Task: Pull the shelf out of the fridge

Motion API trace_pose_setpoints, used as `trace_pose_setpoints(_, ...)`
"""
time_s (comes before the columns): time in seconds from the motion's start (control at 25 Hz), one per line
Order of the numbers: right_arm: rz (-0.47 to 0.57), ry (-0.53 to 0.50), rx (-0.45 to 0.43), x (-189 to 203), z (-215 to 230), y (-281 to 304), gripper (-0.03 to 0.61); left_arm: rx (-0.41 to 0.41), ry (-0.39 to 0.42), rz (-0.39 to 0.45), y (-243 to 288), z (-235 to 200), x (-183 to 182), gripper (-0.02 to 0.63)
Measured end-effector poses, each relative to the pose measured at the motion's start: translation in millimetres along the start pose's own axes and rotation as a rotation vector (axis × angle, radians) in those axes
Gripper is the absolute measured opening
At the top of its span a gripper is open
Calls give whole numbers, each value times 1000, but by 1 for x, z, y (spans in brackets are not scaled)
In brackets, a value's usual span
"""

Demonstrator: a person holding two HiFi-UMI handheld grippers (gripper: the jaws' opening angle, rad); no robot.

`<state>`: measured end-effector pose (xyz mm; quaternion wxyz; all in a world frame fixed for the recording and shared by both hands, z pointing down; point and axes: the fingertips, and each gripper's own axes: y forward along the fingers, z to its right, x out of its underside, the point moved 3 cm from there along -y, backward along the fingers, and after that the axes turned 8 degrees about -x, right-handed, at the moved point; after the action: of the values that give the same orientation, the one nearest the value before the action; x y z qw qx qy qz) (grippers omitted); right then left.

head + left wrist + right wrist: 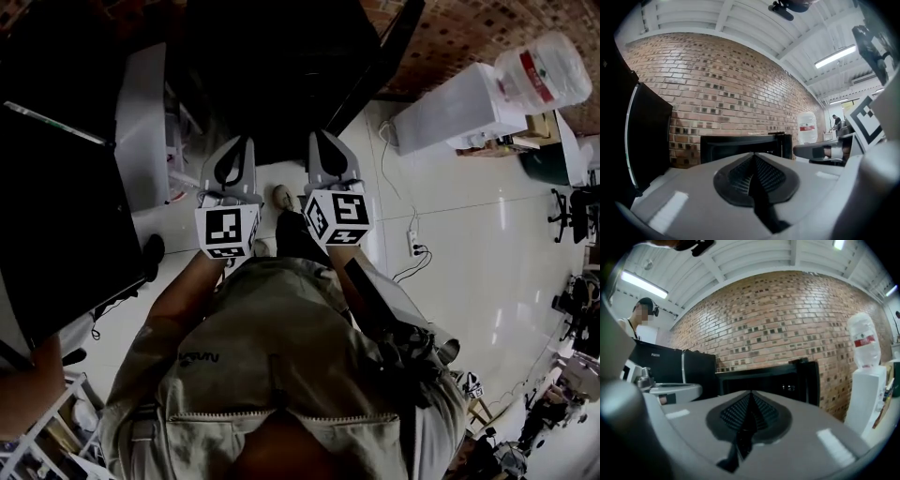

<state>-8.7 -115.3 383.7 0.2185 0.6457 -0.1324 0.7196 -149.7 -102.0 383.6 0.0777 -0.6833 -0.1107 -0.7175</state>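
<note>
Left tool (236, 145) is clenched, jaws pressed together with nothing between them. Right tool (323, 141) is the same, shut tight and empty. I've got both side by side, pointing at the low black fridge (281, 84) just ahead, neither one touching it. Its door (380, 66) hangs open on the right. Inside it's too dark for me to pick out the shelf. Behind the fridge runs the brick wall (731, 84); off to the right a water cooler (459, 112) stands on the pale tiled floor (469, 244)
</note>
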Motion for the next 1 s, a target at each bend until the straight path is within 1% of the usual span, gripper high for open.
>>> trace_pose_setpoints(0.04, -1, 13, -7, 4, 3, 8, 5, -4, 5, -3, 6, -1, 5, 5)
trace_pose_setpoints(0.12, -4, 55, -31, 13, 6, 26, 40, -20, 18, -17, 18, -7, 13, 6)
trace_pose_setpoints(0.2, -12, 117, -55, 21, 13, 47, 46, -42, 28, -29, 37, -12, 17, 6)
trace_pose_setpoints(0.28, -24, 188, -70, 30, 23, 70, 57, -65, 30, -45, 58, -17, 23, 6)
trace_pose_setpoints(0.48, -49, 367, -84, 58, 46, 124, 57, -88, 23, -98, 105, -27, 43, 6)
trace_pose_setpoints(0.56, -60, 453, -85, 72, 53, 140, 73, -88, 27, -132, 115, -31, 56, 6)
trace_pose_setpoints(0.64, -61, 553, -87, 87, 59, 153, 75, -88, 35, -164, 124, -32, 68, 6)
trace_pose_setpoints(0.72, -48, 659, -89, 98, 68, 162, 86, -88, 46, -190, 132, -31, 77, 6)
trace_pose_setpoints(0.84, 0, 805, -90, 108, 82, 173, 98, -77, 66, -216, 141, -28, 82, 6)
trace_pose_setpoints(0.92, 36, 868, -88, 110, 89, 180, 101, -75, 73, -226, 144, -27, 84, 6)
trace_pose_setpoints(1.0, 58, 906, -84, 110, 95, 186, 104, -80, 73, -235, 146, -28, 86, 6)
